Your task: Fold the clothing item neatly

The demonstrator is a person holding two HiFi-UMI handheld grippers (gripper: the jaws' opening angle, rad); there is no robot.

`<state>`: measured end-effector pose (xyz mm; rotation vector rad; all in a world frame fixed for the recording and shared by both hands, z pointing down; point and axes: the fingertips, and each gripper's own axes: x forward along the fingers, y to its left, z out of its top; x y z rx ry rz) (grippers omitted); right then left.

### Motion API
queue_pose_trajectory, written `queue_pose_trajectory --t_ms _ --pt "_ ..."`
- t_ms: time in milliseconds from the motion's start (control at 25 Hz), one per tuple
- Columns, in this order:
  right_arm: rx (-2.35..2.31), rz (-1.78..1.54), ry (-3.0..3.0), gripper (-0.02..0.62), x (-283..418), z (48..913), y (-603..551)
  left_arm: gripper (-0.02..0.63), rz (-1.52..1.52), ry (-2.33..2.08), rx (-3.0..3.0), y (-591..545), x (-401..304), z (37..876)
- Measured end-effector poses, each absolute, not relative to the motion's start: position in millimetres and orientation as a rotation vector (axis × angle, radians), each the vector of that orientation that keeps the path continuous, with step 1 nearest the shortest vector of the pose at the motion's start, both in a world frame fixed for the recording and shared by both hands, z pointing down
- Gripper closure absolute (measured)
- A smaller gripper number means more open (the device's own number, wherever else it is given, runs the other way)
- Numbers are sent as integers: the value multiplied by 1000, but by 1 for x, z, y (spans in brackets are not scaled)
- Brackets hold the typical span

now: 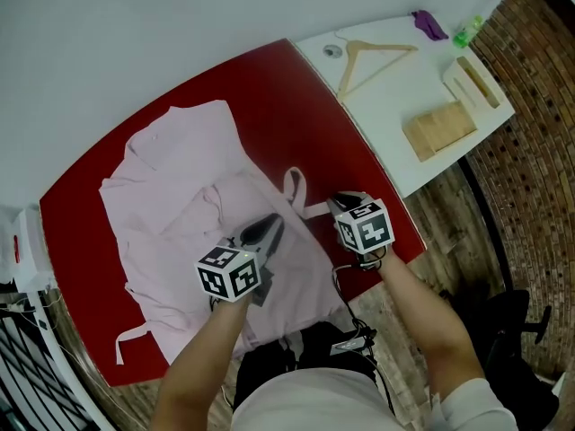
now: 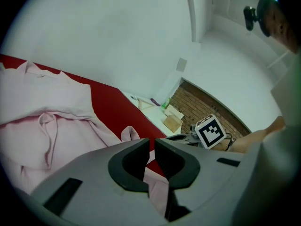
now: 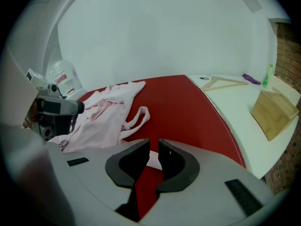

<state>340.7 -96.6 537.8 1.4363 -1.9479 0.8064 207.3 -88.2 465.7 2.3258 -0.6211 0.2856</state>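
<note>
Pink garment [image 1: 175, 196], one, pinched by left tool [image 2: 152, 150] and right tool [image 3: 154, 155]

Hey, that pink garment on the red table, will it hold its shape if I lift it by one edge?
Probably not: the pink garment lies rumpled and folds over itself, so it likely droops. Its loose strap would probably dangle. It seems light, thin cloth.

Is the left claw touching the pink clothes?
Touching. The left gripper view shows the left claw shut, with a fold of the pink clothes pinched between its jaws.
</note>
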Motion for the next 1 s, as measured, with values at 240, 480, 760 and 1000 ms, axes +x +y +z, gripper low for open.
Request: queue_pose_trajectory --t_ms 240,480,760,1000 --pt "1465 827 -1908 535 368 549 -85 544 458 -543 2404 -85 245 480" --pt "1500 805 -1858 512 390 555 -77 518 685 -476 2478 -77 277 502" --pt "1480 790 -1816 482 399 566 -75 503 998 -384 2572 -67 309 532" --pt "1444 727 -1774 483 396 566 -72 491 1188 -347 2565 -66 315 555"
